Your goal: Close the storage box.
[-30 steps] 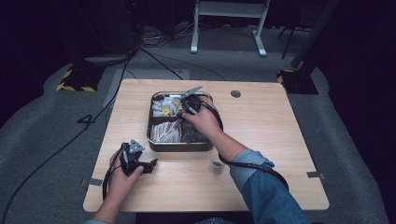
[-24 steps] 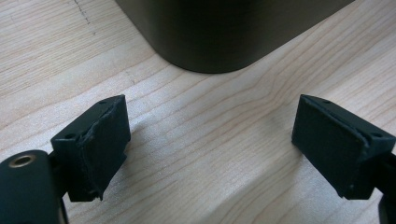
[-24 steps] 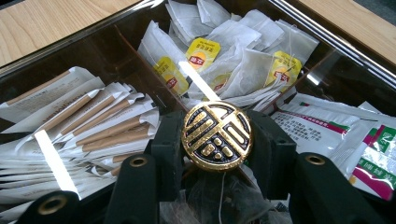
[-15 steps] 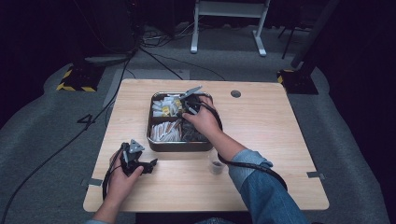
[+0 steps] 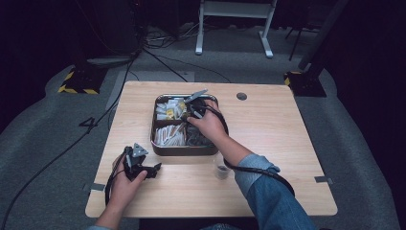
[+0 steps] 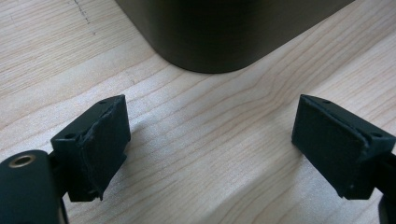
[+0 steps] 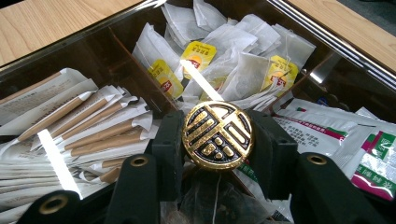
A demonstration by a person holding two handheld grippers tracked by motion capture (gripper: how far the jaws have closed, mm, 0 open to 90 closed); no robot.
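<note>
On the table (image 5: 287,143), one tray (image 5: 158,149), one gold medallion (image 7: 218,134), two tools.

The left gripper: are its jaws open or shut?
Open. In the left gripper view, the left gripper shows two black jaws standing wide apart over bare table, nothing between them.

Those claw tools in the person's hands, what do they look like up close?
Each claw is black: the left claw has two blocky jaws with worn pads and brass-ringed holes, and a grey triangular plate on top. A thick black cable trails from the right claw. A blue denim sleeve covers the right arm.
</note>
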